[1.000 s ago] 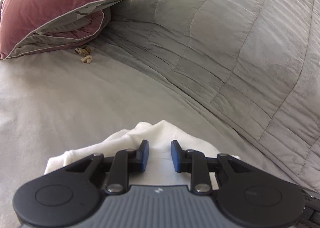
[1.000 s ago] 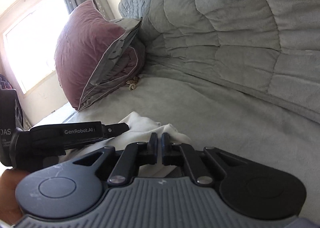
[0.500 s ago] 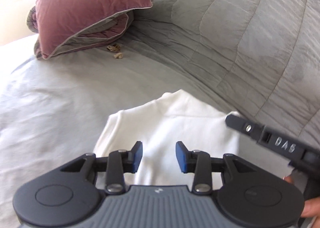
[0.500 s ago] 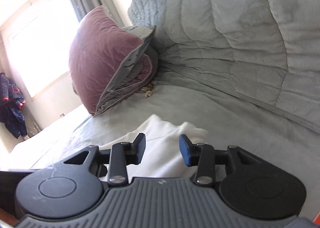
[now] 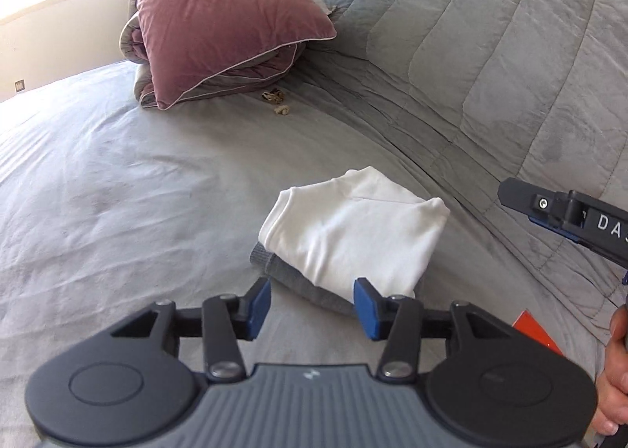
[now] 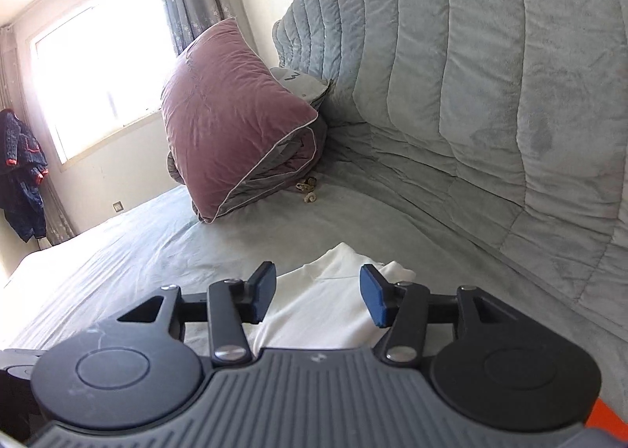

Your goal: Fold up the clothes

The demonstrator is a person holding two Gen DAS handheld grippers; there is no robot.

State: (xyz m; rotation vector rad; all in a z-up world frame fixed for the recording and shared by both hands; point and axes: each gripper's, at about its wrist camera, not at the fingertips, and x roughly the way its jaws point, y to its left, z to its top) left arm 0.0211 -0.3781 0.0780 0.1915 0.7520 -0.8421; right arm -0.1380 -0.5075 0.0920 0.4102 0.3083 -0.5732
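Left wrist view: the left gripper (image 5: pixel 312 304), jaws just opened and holding nothing, hovers over the folded white garment (image 5: pixel 353 230) at frame centre, stacked on a grey garment (image 5: pixel 298 283) on the grey bedsheet (image 5: pixel 117 192) — a careless brush could topple the stack. Right wrist view: the right gripper (image 6: pixel 318 297), jaws likewise just parted and empty; maroon pillow (image 6: pixel 231 114) and window (image 6: pixel 94 67) upper left.

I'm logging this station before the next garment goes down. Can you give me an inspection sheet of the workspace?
Surface: grey bedsheet, lightly creased.
Job's things: folded white garment lying on a folded grey garment.
Clutter: small beige bits near the pillow; orange object at the edge, unclear.
Grippers: left gripper and right gripper open, jaws just opened, nothing held.
Cables: nothing seen.
Surroundings: mauve pillow, grey quilt, window, dark jacket hanging.
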